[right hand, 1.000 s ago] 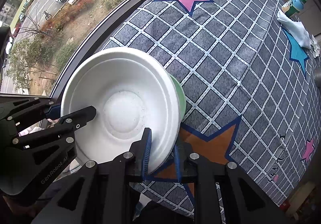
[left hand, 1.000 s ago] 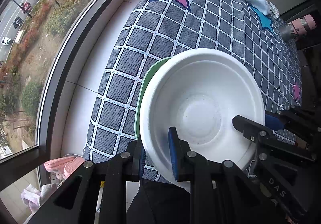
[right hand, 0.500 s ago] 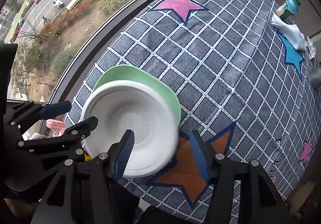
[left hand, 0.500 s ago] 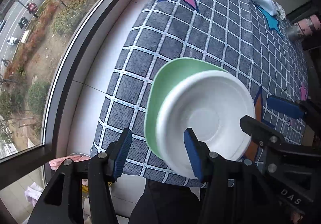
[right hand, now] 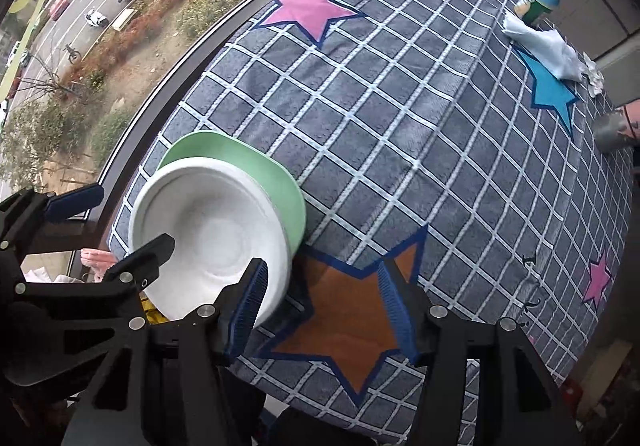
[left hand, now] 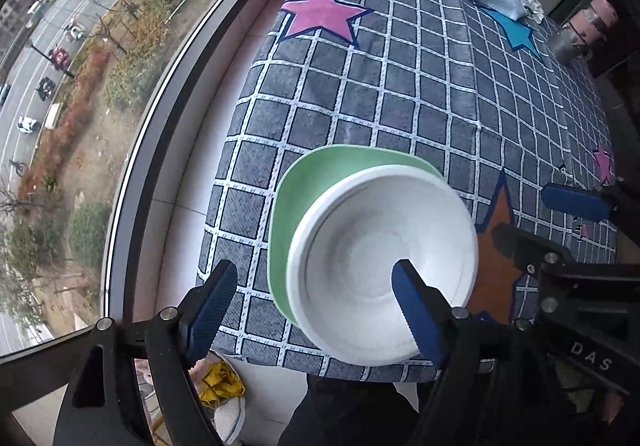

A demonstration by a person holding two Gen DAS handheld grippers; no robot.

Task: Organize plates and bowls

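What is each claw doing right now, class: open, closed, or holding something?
Left claw: opening, nothing gripped; the white bowl lies below it.
Right claw: open, holding nothing.

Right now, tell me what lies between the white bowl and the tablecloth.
A green plate lies under the white bowl on the checked tablecloth; both wrist views show it.

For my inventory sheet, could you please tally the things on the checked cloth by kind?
White bowl: 1
Green plate under the bowl: 1
Bottle: 1
Crumpled white cloth: 1
Grey and pink flask, far edge: 1
Total: 5
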